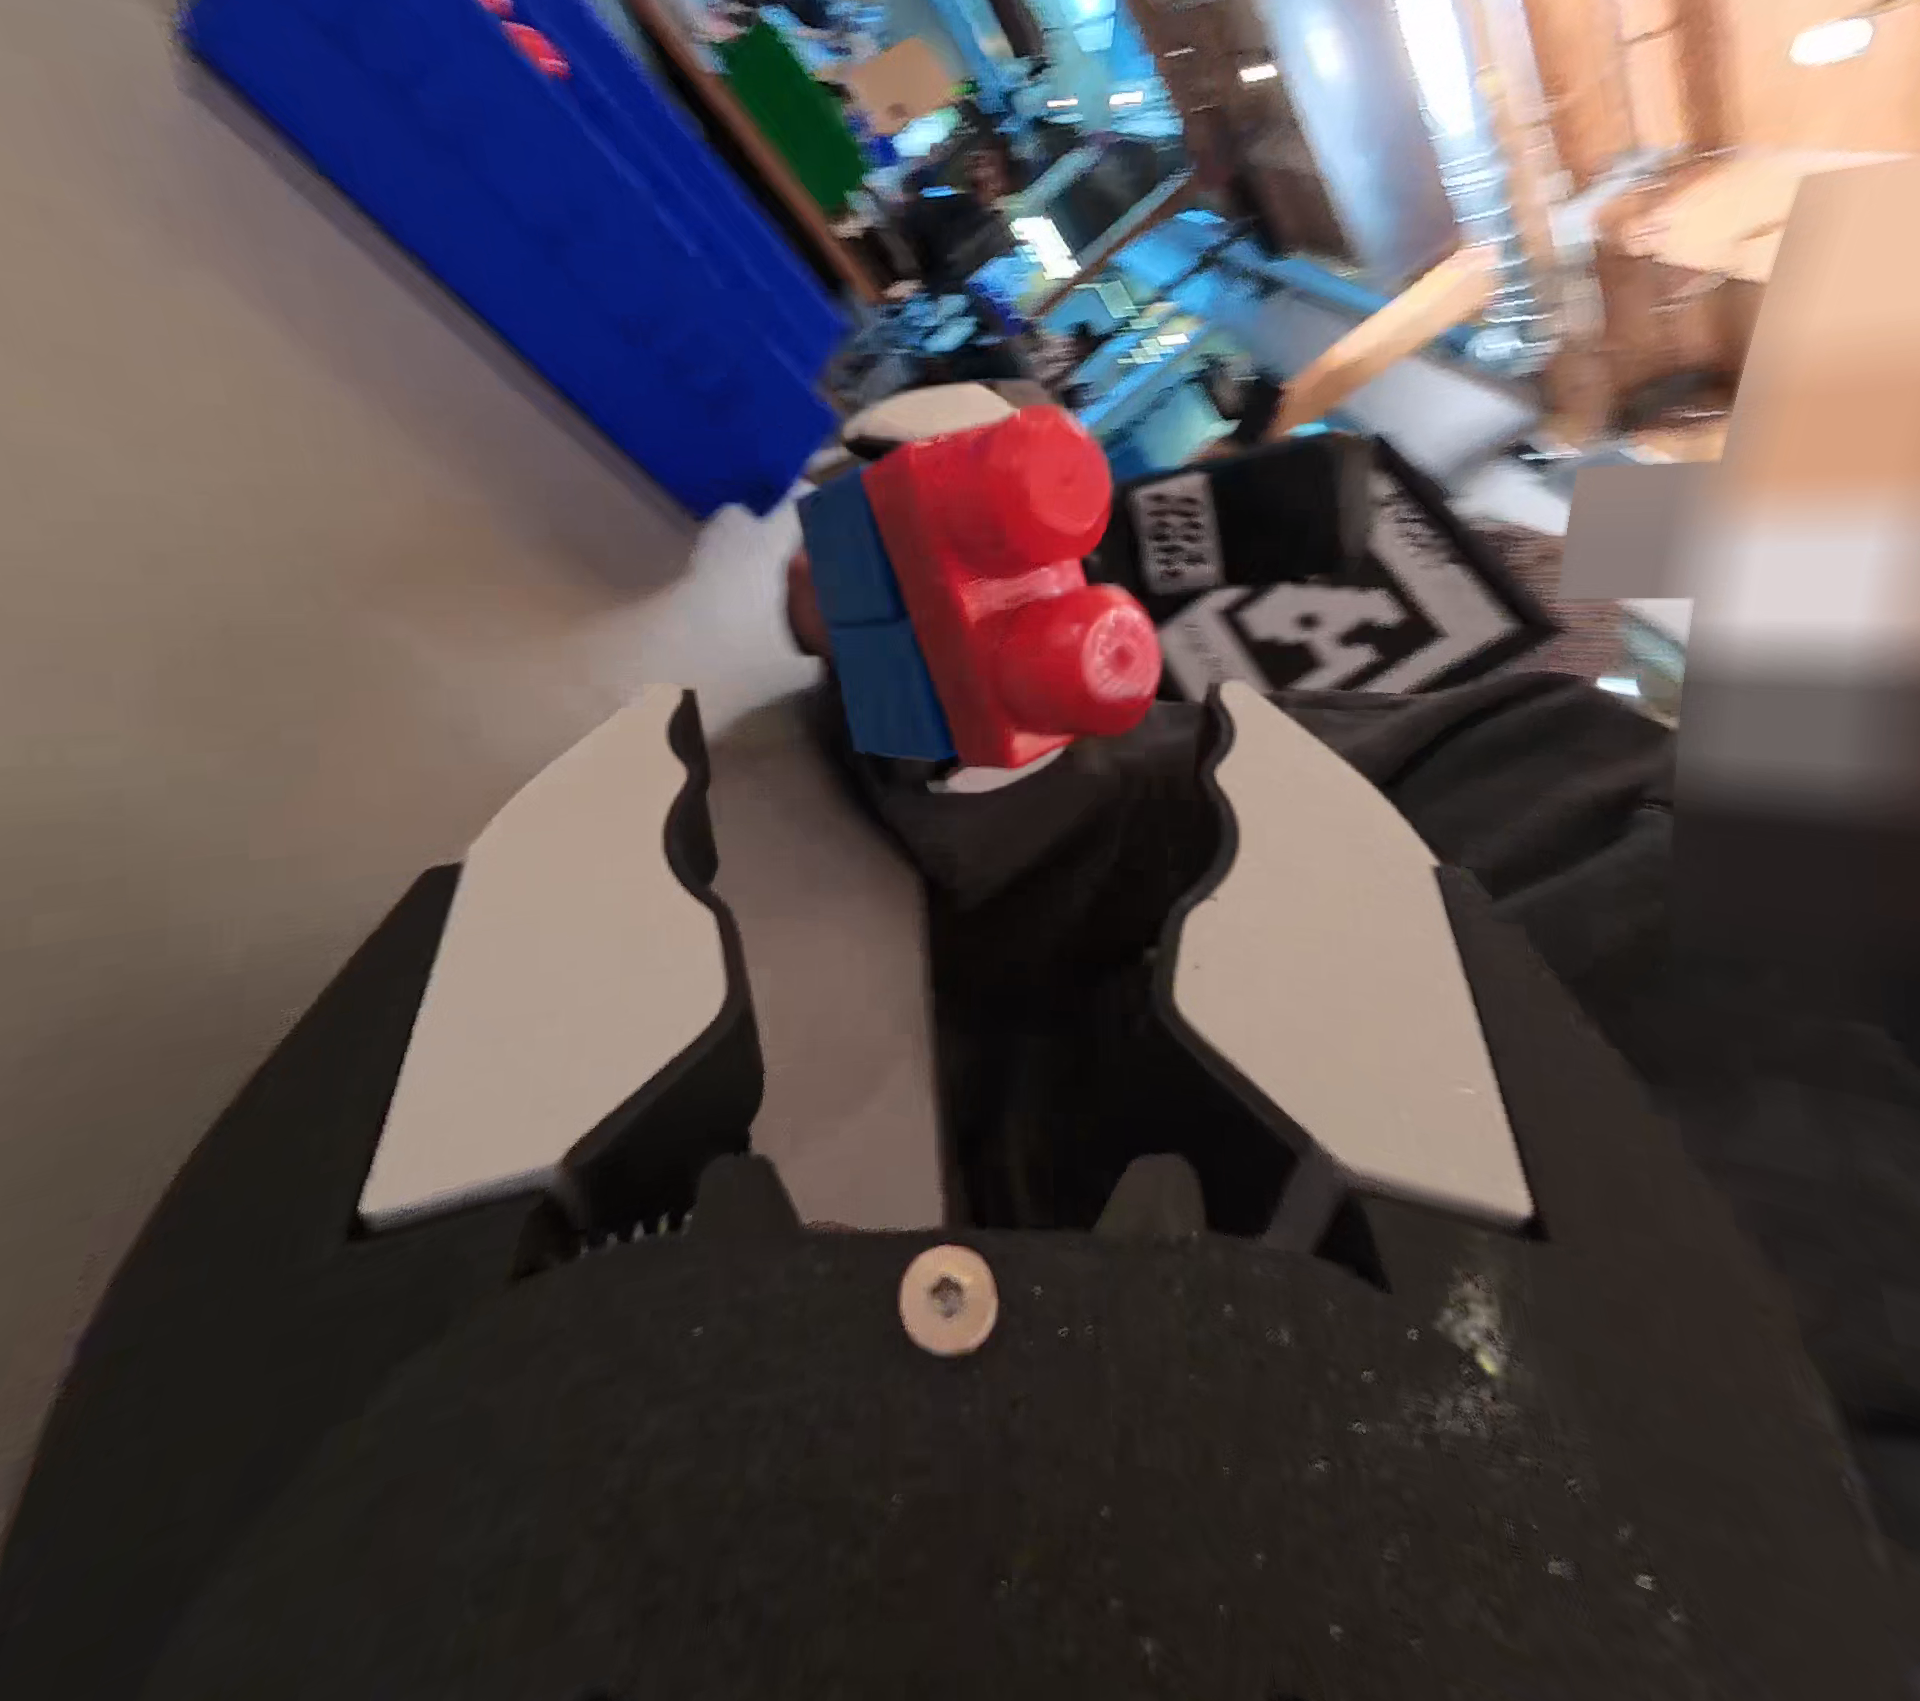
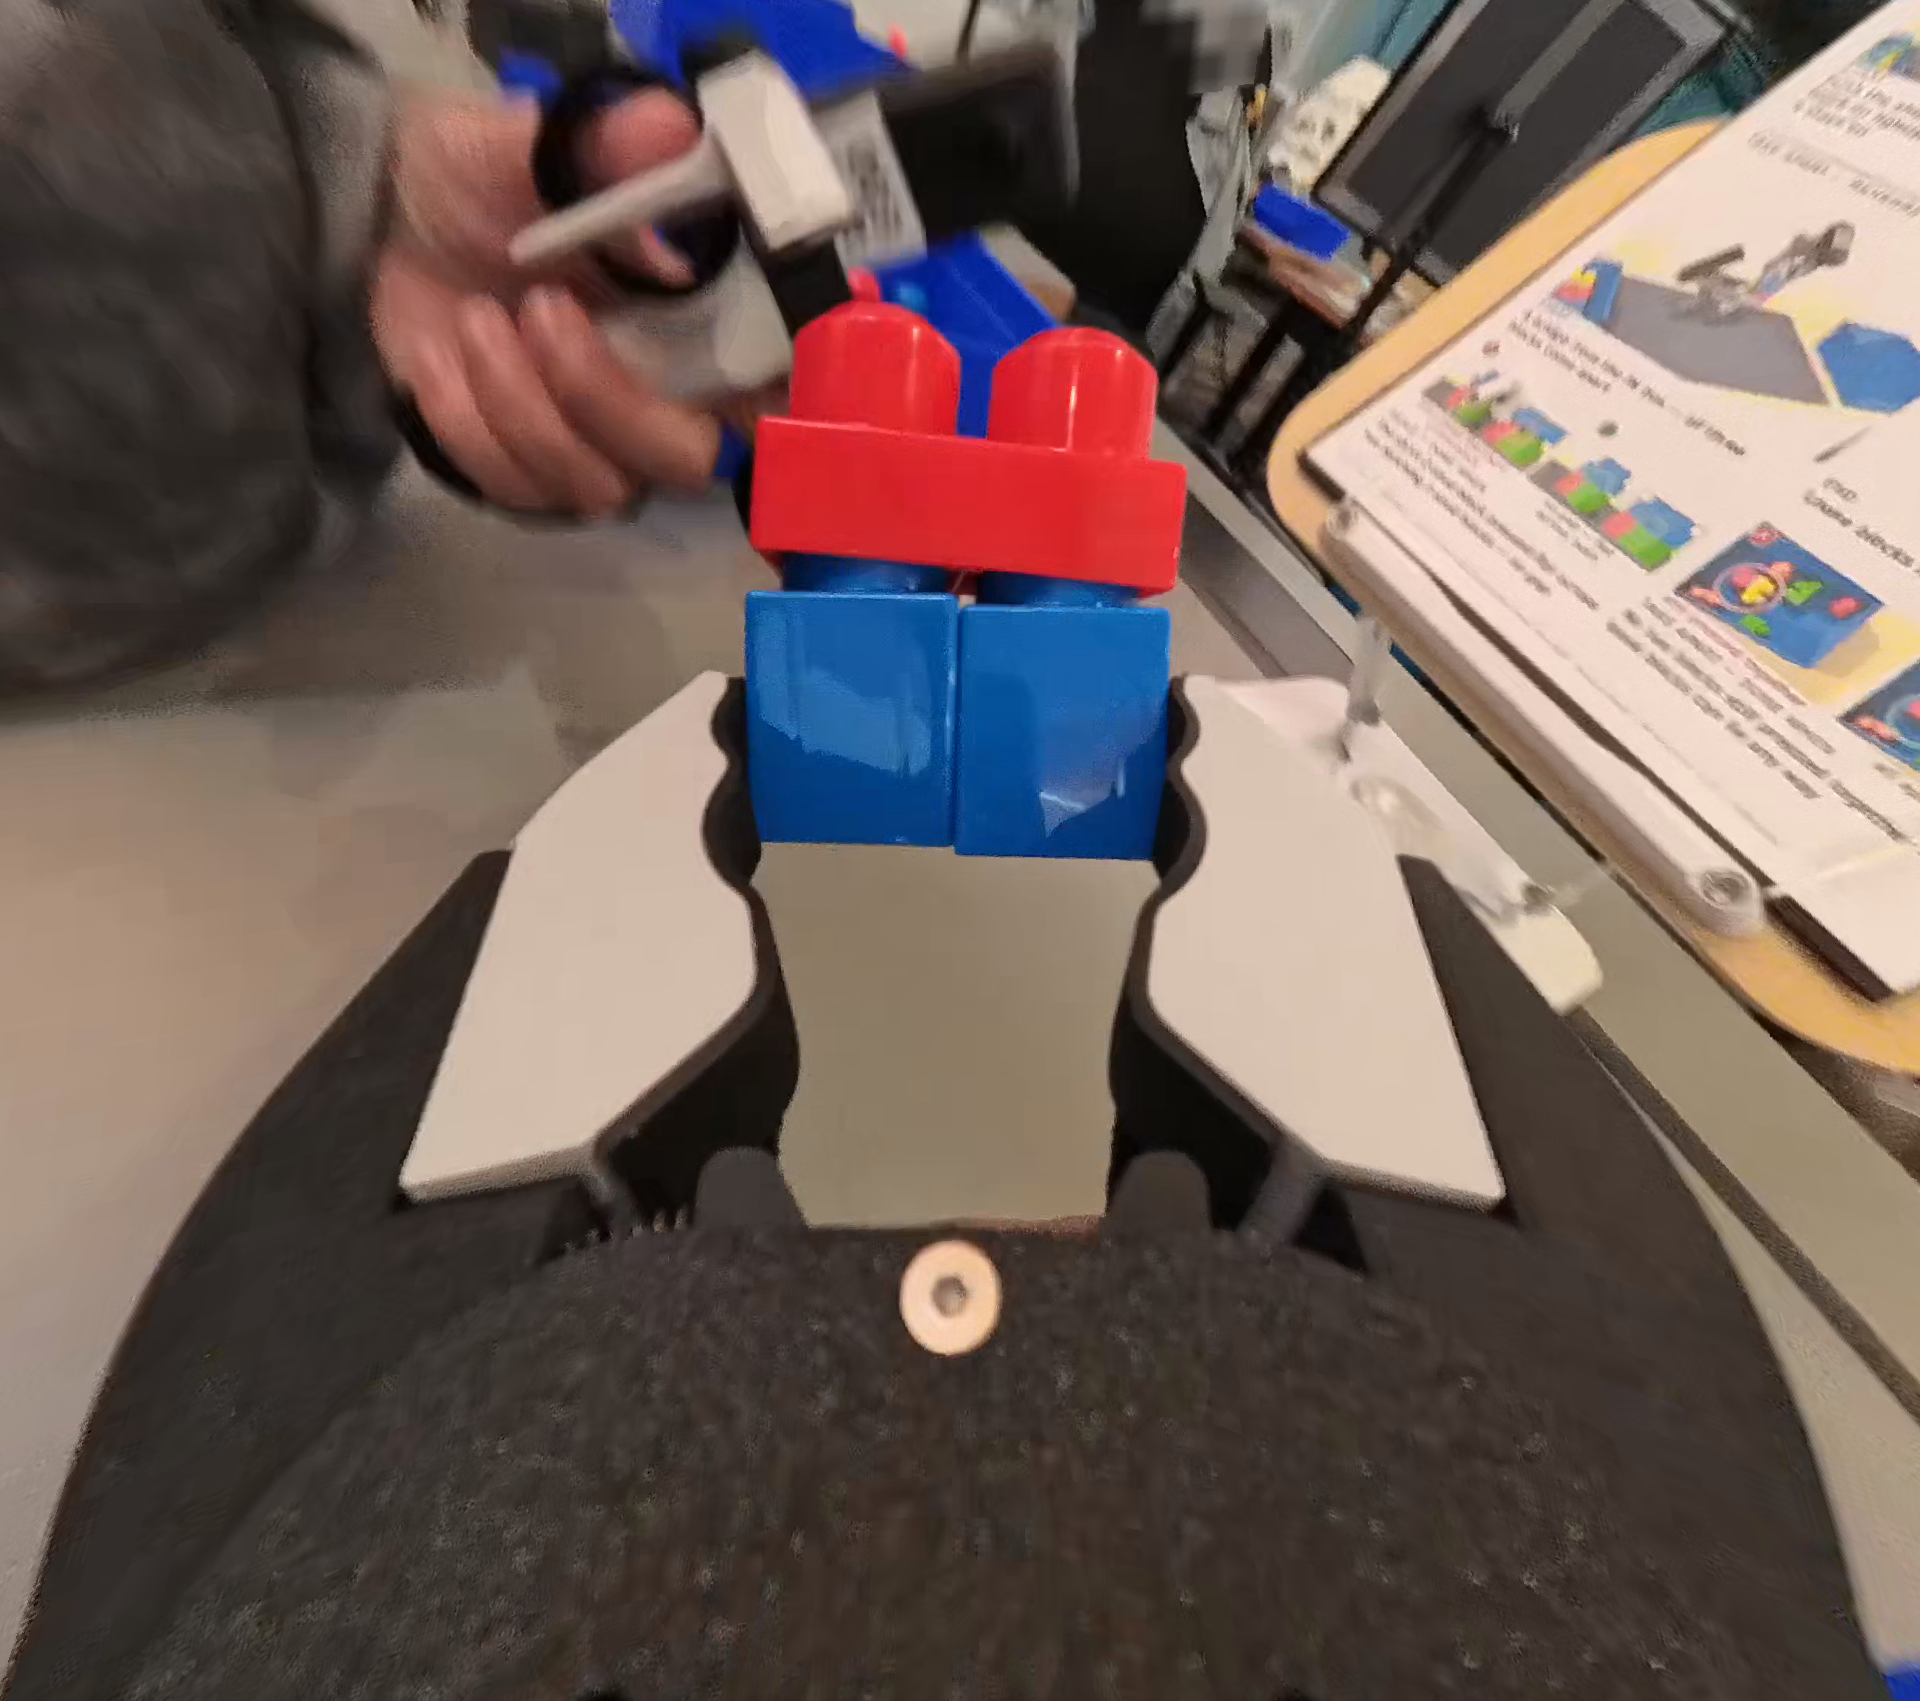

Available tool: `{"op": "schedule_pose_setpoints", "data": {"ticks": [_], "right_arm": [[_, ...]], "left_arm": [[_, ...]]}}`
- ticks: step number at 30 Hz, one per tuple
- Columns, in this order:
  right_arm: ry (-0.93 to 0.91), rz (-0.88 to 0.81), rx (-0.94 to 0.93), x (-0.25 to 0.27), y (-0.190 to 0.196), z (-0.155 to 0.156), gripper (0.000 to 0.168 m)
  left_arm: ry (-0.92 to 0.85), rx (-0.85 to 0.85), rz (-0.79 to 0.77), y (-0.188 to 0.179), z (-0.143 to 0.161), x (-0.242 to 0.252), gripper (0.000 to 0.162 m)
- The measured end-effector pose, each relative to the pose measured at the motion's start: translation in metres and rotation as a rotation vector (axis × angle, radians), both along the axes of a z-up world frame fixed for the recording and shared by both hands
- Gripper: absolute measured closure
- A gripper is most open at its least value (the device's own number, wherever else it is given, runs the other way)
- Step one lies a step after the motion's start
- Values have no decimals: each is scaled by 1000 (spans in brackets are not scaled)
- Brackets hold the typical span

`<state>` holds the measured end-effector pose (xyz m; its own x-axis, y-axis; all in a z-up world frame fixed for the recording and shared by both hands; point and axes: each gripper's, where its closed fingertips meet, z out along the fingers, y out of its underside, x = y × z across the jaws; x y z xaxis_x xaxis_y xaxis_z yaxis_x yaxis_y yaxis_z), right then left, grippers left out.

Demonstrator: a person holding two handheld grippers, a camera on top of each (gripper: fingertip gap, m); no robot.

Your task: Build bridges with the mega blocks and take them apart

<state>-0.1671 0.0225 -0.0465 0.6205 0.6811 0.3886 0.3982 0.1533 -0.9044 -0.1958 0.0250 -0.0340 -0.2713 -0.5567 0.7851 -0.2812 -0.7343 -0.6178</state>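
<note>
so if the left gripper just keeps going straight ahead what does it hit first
Likely the red block stacked on blue blocks, held just beyond the open left gripper; depth is unclear.

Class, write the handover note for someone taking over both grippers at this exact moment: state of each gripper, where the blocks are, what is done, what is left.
Right gripper: shut on the two blue blocks, held side by side off the table.
Left gripper: open and empty, pointed at the stack from close by.
Blocks: the red block spans both blue ones as a bridge, but sits slightly raised, blue studs showing beneath it.
A blue bin sits on the table beyond.
Done: bridge assembled.
Left: probably grip the red block with the left gripper and pull it off, then separate the blue pair.
</note>
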Motion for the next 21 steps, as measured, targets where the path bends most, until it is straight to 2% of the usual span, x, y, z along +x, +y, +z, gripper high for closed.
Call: {"op": "schedule_pose_setpoints", "data": {"ticks": [3, 7, 13, 21], "right_arm": [[95, 65, 62, -5, -7, 23, 93], [22, 99, 134, -15, -9, 30, 93], [-163, 86, 222, -19, -3, 29, 93], [-182, 100, 238, -21, 4, 25, 93]], "left_arm": [[-225, -135, -148, -15, 16, 1, 63], [-367, -207, -299, -23, 32, 4, 54], [-256, -200, -428, -28, 33, 16, 51], [-269, -221, -488, -30, 35, 14, 64]]}}
